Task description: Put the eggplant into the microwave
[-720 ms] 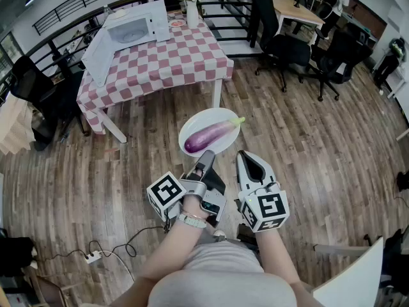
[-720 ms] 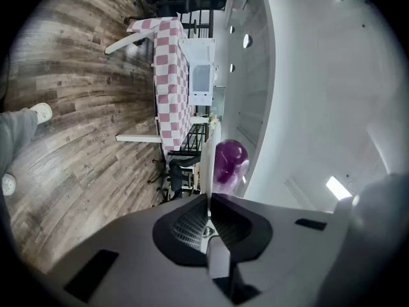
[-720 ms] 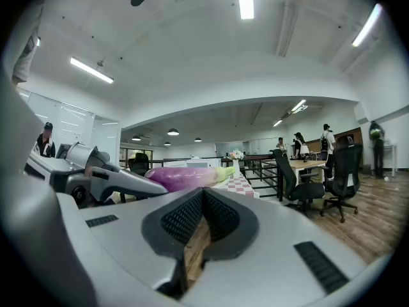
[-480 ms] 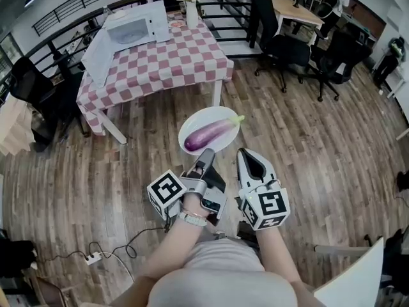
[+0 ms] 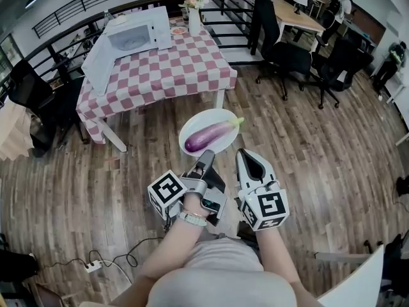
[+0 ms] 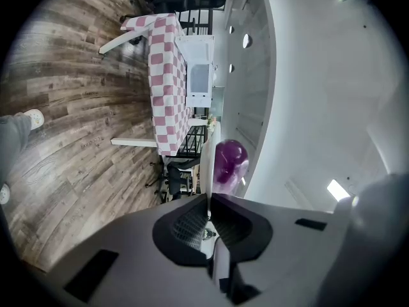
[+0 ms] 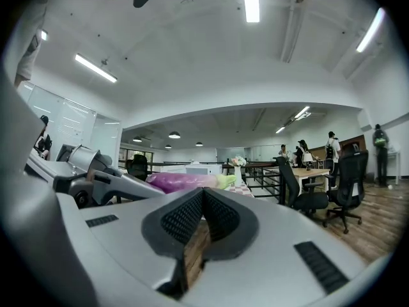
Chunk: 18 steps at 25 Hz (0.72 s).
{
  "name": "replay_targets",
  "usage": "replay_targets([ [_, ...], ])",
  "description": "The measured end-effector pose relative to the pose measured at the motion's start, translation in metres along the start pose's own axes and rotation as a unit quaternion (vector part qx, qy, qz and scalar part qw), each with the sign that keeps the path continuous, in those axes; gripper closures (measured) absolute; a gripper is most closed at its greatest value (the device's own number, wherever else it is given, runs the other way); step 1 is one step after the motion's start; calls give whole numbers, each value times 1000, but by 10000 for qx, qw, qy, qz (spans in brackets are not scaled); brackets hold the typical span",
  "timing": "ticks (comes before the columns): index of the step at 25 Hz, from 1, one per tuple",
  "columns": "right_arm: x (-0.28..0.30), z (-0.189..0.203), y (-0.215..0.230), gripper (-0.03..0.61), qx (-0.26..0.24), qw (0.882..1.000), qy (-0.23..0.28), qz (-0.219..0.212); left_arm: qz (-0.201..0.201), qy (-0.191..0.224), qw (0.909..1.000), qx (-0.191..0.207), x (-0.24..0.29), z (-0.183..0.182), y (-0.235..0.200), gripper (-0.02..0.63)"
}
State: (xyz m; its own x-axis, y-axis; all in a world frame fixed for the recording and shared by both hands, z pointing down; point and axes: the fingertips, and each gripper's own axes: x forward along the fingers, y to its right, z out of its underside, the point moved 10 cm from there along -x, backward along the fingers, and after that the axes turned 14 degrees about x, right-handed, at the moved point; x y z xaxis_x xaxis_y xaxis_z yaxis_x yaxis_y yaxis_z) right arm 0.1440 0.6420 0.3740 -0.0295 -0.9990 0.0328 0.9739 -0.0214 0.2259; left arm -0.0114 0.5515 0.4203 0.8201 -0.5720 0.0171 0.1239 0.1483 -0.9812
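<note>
A purple eggplant (image 5: 209, 136) with a green stem lies on a white plate (image 5: 192, 125) that hangs in the air over the wooden floor. My left gripper (image 5: 207, 154) is shut on the plate's near rim. In the left gripper view the rim (image 6: 206, 165) runs edge-on into the closed jaws, with the eggplant (image 6: 229, 162) just behind it. My right gripper (image 5: 246, 155) is beside the plate's right side, shut and holding nothing; in its view the eggplant (image 7: 182, 181) lies left of the jaw tips. The white microwave (image 5: 137, 31) stands on the far table with its door (image 5: 99, 57) swung open.
The table (image 5: 166, 62) has a pink-and-white checked cloth, a vase of flowers (image 5: 193, 15) and a small dish (image 5: 177, 29). Office chairs (image 5: 287, 56) stand to its right, a dark chair (image 5: 35, 88) to its left. A power strip and cable (image 5: 96, 265) lie on the floor.
Both grippers and the plate keep the same pose. In the head view the table and floor have slid slightly down and nearer.
</note>
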Motion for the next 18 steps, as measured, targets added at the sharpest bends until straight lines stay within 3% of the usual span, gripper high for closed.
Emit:
replay_targets([
  [18,127,-5,-4,554,-8,9997,-223,-15,-185,82,9998,-82,69,-105,-19,598],
])
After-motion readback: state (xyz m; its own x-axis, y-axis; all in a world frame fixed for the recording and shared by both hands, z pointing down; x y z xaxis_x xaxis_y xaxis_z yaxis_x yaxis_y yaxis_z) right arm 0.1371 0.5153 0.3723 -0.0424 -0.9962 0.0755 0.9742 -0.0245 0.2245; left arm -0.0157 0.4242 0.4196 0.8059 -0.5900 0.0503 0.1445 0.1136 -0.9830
